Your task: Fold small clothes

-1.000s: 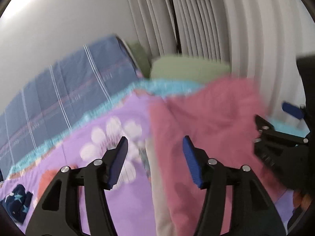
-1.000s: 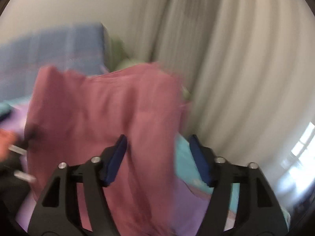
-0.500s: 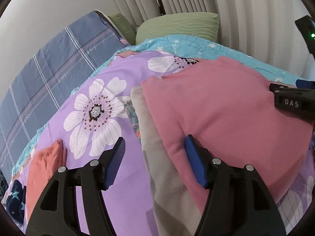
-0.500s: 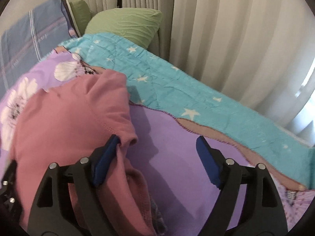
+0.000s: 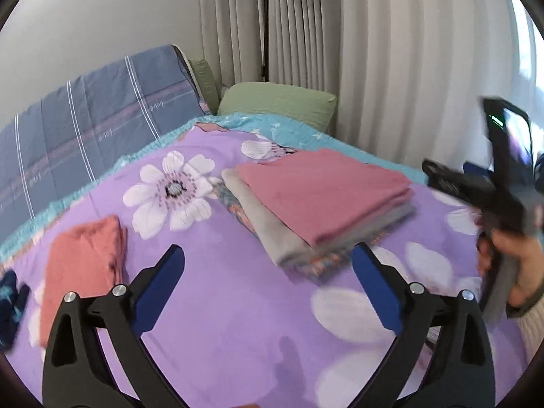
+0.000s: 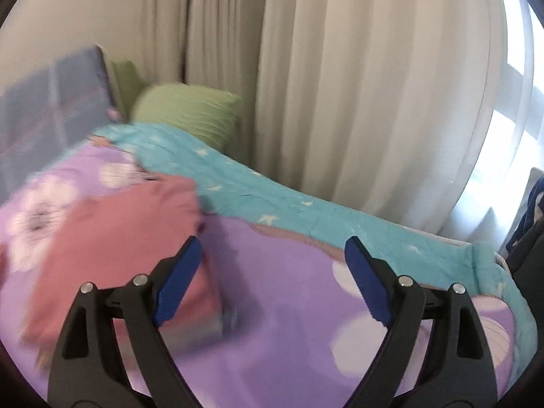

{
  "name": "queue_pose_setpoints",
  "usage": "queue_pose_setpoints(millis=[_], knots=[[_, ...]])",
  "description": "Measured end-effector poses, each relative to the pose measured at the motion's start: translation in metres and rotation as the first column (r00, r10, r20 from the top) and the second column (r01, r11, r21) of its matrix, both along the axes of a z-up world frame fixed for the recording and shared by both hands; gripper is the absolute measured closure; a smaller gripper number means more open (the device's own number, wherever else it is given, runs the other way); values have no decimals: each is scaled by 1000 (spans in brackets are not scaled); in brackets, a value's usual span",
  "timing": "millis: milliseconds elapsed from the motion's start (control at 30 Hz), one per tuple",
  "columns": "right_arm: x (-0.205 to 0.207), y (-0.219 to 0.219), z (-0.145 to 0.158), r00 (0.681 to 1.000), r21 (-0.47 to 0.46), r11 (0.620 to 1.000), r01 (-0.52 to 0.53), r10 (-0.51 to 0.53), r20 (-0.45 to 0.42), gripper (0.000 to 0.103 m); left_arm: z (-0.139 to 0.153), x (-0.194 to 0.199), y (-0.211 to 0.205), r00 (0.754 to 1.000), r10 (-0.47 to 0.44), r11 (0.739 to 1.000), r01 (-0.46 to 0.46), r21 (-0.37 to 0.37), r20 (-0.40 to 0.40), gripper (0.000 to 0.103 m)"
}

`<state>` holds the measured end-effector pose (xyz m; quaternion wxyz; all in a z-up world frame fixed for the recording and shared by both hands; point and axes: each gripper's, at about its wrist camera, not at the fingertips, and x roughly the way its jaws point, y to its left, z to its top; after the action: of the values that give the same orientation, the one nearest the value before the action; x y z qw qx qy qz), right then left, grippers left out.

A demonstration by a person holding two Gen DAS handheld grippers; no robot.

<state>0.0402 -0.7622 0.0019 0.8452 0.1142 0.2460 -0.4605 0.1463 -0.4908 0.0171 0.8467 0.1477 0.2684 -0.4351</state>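
Observation:
A folded pink garment [image 5: 323,190] lies on top of a stack with a grey garment [image 5: 265,224] and a patterned one beneath, on the purple flowered bedspread [image 5: 238,306]. In the right wrist view the pink garment [image 6: 112,244] is blurred at the left. My left gripper [image 5: 268,285] is open and empty, above the bedspread and short of the stack. My right gripper [image 6: 272,278] is open and empty, to the right of the stack; it shows in the left wrist view [image 5: 476,190] at the right edge.
An orange folded garment [image 5: 85,265] and a dark blue starred item [image 5: 10,306] lie at the left. A green pillow [image 5: 278,102], a blue plaid quilt [image 5: 85,129] and a teal blanket [image 6: 306,210] line the far side. Curtains [image 6: 357,85] hang behind.
The pink garment was laid down onto the stack and let go. Both grippers have drawn back from it and opened wider.

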Motion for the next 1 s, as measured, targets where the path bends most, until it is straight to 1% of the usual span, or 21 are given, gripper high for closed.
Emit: queue_pose_setpoints(millis=[33,67,100,167,233,300,367,433,500,567,633,700,733,867,1000], knots=[[-15,16,4,999,-17,999,-39,39,6,15,3,-10,10,1000,-4,1000,3,-25,-19,2],[-35,38,8,996,-35,995,-90,90,9,13,6,-19,18,999,-3,999,1,-51,-34,2],[-47,53,9,993,-41,992,-118,119,13,11,9,-25,24,999,-2,998,-1,-70,-45,2],[-83,91,13,982,-40,983,-179,181,49,6,16,-45,38,998,-14,994,7,-111,-69,2],[-108,120,12,974,-23,976,-215,216,62,5,23,-64,50,998,-24,991,16,-131,-58,2],[-130,147,10,960,12,962,-272,270,71,5,30,-86,62,999,-38,991,34,-132,-29,2],[-147,167,12,954,30,957,-289,286,85,5,38,-105,75,999,-42,990,42,-132,3,2],[-155,178,15,954,62,954,-292,287,84,5,44,-120,88,999,-38,990,40,-138,21,2],[-164,185,21,956,118,951,-286,275,104,5,51,-132,104,999,-30,987,33,-158,19,2],[-167,192,28,963,144,954,-261,247,110,5,56,-142,118,1000,-11,986,15,-164,24,2],[-172,201,37,968,131,962,-240,228,106,5,60,-153,131,997,18,988,-6,-152,73,1],[-175,210,49,967,112,965,-238,224,125,5,62,-161,141,994,21,989,-6,-147,106,1],[-177,215,54,965,103,965,-239,225,134,5,62,-163,146,994,16,989,0,-145,110,1],[-186,241,74,956,33,966,-257,250,152,4,62,-172,170,997,-11,989,23,-148,77,1],[-189,262,81,949,12,961,-276,271,160,4,63,-181,188,994,-6,988,23,-154,110,1]])
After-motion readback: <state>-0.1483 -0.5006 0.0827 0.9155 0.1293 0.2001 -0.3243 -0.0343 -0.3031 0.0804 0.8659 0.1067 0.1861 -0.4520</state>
